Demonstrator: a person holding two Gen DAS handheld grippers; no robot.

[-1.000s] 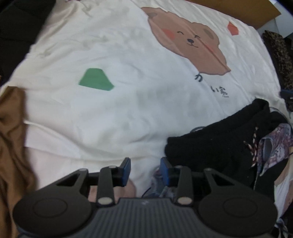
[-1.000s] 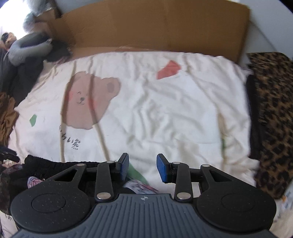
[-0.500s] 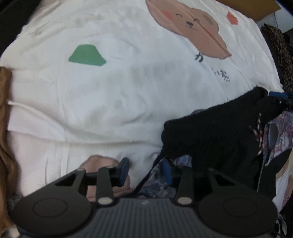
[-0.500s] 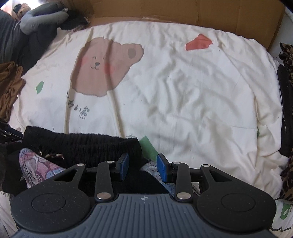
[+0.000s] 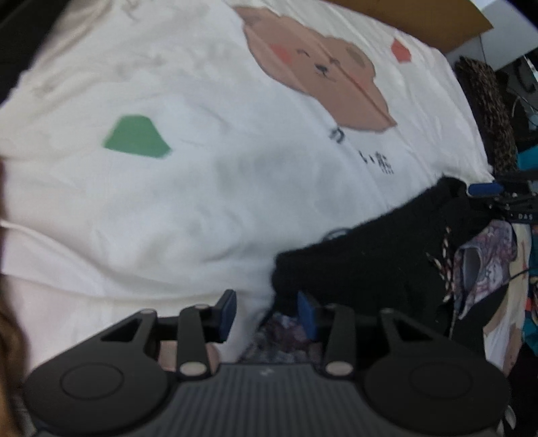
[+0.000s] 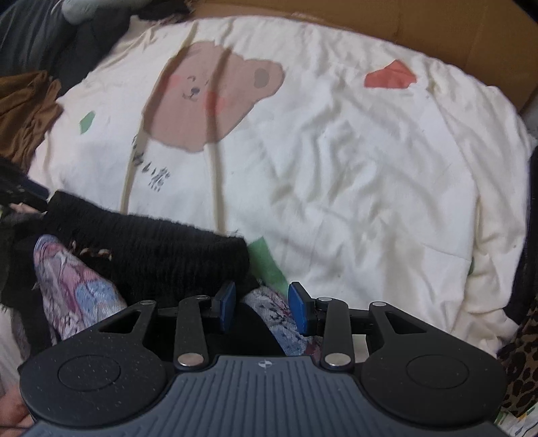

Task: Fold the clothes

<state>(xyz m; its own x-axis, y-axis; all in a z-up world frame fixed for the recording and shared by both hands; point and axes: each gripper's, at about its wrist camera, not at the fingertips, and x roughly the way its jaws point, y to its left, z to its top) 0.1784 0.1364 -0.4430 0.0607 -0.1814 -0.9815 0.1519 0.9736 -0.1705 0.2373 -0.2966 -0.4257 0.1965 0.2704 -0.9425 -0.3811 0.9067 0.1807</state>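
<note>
A black knitted garment [image 5: 370, 255] with a floral lining [image 5: 487, 255] lies bunched on the white bear-print bed cover [image 5: 235, 168]. My left gripper [image 5: 265, 312] points down at the garment's left corner. It is open, with floral cloth and white cover showing below the gap. A blue pad [image 5: 484, 189] of my right gripper shows at the garment's far end. In the right wrist view the black garment [image 6: 151, 255] lies at lower left. My right gripper [image 6: 260, 309] is open over floral cloth [image 6: 269, 312] at the garment's right end, and its pads are not pressing it.
Brown clothing [image 6: 23, 111] is heaped at the left of the bed. Leopard-print fabric [image 6: 521, 369] lies along the right edge. A cardboard sheet [image 6: 437, 30] stands behind the bed, and dark clothes [image 6: 33, 33] are piled at the far left corner.
My right gripper has come down and rolled toward the black garment's right end, so floral cloth now sits under its gap. The left view tilted a little; both jaws kept about the same width.
</note>
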